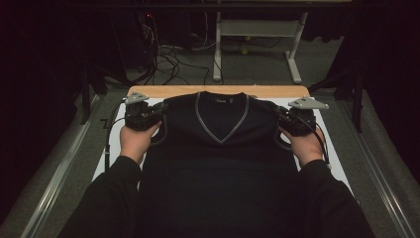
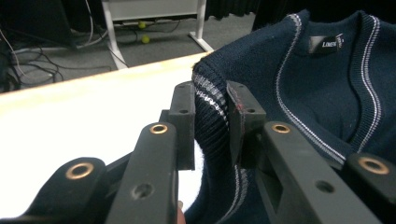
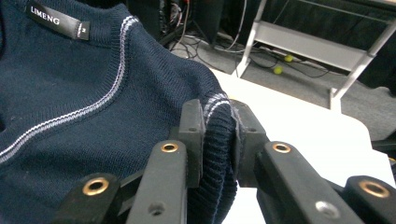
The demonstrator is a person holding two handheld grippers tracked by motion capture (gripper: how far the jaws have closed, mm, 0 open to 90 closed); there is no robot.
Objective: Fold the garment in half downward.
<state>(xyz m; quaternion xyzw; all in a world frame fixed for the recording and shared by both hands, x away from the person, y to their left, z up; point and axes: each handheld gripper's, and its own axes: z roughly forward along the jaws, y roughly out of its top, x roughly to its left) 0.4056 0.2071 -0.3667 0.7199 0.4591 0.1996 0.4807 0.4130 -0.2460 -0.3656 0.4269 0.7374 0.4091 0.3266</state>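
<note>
Neck label on sweater: "LIMENG"

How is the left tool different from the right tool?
The left tool pinches the vest at its left armhole; the right tool pinches the right armhole. In the high view, the left tool sits slightly farther up the table than the right. Both are shut on striped ribbed trim.

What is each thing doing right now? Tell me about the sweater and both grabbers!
Sweater: spread front up on the table, V-neck at the far end, both shoulder edges pinched.
Left gripper: shut on the striped armhole edge of the sweater.
Right gripper: shut on the other striped armhole edge.
Label: showing inside the neck, sewn flat.
Table: white sheet under the sweater, wooden edge bare at the far end.
</note>
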